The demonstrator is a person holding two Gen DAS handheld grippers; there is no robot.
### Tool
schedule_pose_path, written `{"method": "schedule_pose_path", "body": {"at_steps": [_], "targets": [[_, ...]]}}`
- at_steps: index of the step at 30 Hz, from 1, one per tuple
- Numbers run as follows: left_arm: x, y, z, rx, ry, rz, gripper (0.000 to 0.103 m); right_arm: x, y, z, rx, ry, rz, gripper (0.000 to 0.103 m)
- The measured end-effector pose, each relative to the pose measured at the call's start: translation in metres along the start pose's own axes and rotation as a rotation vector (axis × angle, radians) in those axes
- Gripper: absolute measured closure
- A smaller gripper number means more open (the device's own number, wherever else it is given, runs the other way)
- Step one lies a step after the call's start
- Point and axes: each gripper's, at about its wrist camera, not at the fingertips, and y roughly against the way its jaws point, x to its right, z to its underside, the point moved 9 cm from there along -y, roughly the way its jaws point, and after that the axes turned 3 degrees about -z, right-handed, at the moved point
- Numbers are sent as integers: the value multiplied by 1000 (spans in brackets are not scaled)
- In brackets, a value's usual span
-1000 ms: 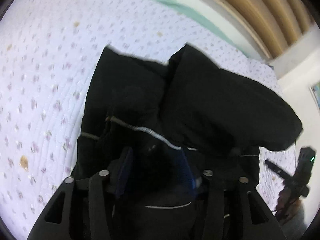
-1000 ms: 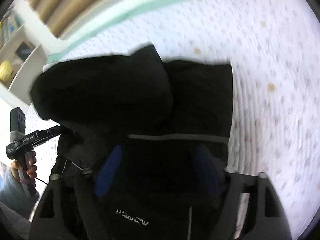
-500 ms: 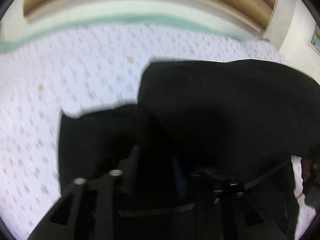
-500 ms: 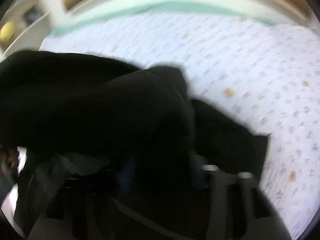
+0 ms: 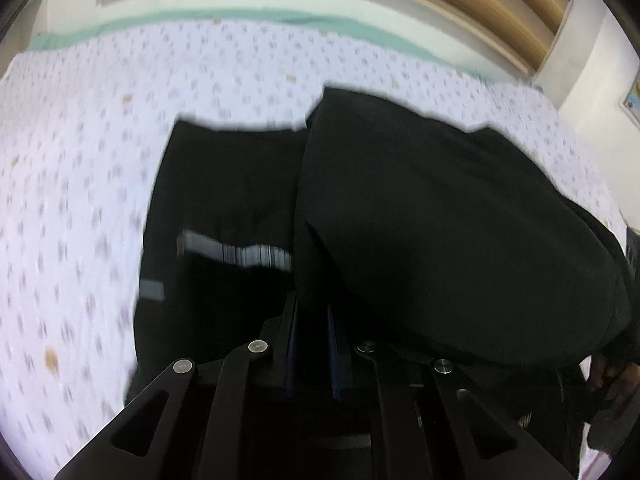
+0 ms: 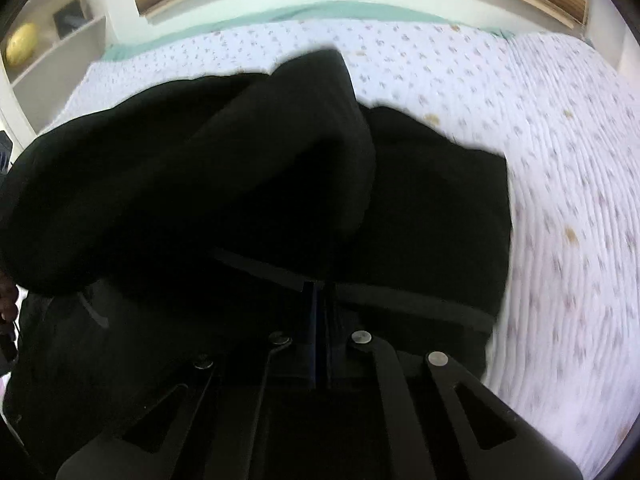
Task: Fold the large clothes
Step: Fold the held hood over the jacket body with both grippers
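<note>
A large black garment (image 5: 440, 220) with a grey reflective stripe (image 5: 240, 254) lies on the bed, and a thick fold of it bulges on the right of the left wrist view. My left gripper (image 5: 312, 308) is closing its blue pads on a pinch of the black cloth near that fold's lower edge. In the right wrist view the same garment (image 6: 200, 180) fills the left and middle. My right gripper (image 6: 320, 284) is shut, its pads together on a thin edge of the cloth below the bulging fold.
The bed (image 5: 80, 140) has a white quilt with small purple flowers, bare around the garment (image 6: 560, 140). A wooden headboard (image 5: 480, 8) runs along the far side. A shelf with a yellow ball (image 6: 20, 42) stands far left. A person's hand (image 5: 612, 376) shows at the lower right.
Both grippers have gone from wide open over the garment to closed on its cloth. The views have swung and the black fold has shifted with them.
</note>
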Motion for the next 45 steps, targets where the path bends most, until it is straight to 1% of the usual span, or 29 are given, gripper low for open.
{"method": "schedule_pose_path", "body": {"at_steps": [2,3,4,5,6,7,8,9,10,12,13,14,15,17,19,20,21,23,25,28,29,31,33,35,37,38,41,43,45], "targets": [[-3,-9,11,-47,-8,-34,88,-2,0,16,-27,22,-7,99],[-6,-8,13,-68,3,-31,88,-1,5,19,-30,26,-5,98],[-8,-5,10,-70,19,-25,88,-2,10,20,-37,19,-4,94],[-13,4,6,-66,47,-28,85,2,21,17,-42,-1,5,77],[-21,16,0,-52,73,-52,75,4,28,11,-34,-14,17,47],[-28,26,-5,-35,92,-67,69,7,40,3,-9,-26,27,36],[-34,37,-12,-8,114,-88,59,9,55,-8,34,-35,23,27],[-42,54,-24,38,144,-111,58,7,65,-18,74,-39,13,26],[-43,66,-32,72,160,-110,58,4,76,-30,114,-42,3,26],[-35,90,-52,148,183,-44,58,-9,101,-53,218,-49,-26,26],[-23,92,-65,167,176,-5,58,-15,107,-65,255,-51,-40,26],[-13,96,-72,182,160,34,58,-22,112,-79,302,-50,-61,23],[-2,101,-75,201,135,71,58,-29,111,-87,323,-44,-75,20],[25,98,-81,224,69,119,58,-49,99,-92,310,-37,-93,20],[55,80,-86,202,6,140,58,-66,68,-90,247,-30,-152,20],[65,71,-81,188,-24,165,58,-65,54,-92,224,-27,-165,20],[72,62,-78,167,-47,184,58,-76,35,-86,179,-25,-173,20],[75,39,-59,116,-62,180,58,-84,9,-63,99,-35,-185,20],[74,19,-43,50,-33,183,58,-82,-17,-42,29,-58,-204,20],[64,-15,-19,-21,-5,176,58,-70,-50,-12,-30,-75,-182,20],[62,-27,-15,-32,-16,159,58,-64,-63,-10,-33,-83,-178,20],[67,-35,-11,-41,-38,126,58,-64,-69,-7,-57,-83,-153,21],[71,-27,-18,-61,-33,118,58,-65,-63,-14,-82,-66,-148,21],[71,-10,-26,-36,-16,161,58,-67,-43,-25,-59,-55,-176,21],[69,10,-44,28,-2,194,58,-62,-19,-46,16,-46,-177,21],[68,18,-53,57,7,200,58,-57,-6,-61,75,-44,-168,21],[67,25,-73,104,18,205,58,-48,4,-86,167,-53,-136,21],[69,17,-80,104,3,177,58,-43,-10,-93,151,-65,-98,21],[70,3,-79,90,-1,155,58,-45,-33,-90,125,-80,-98,21]]}}
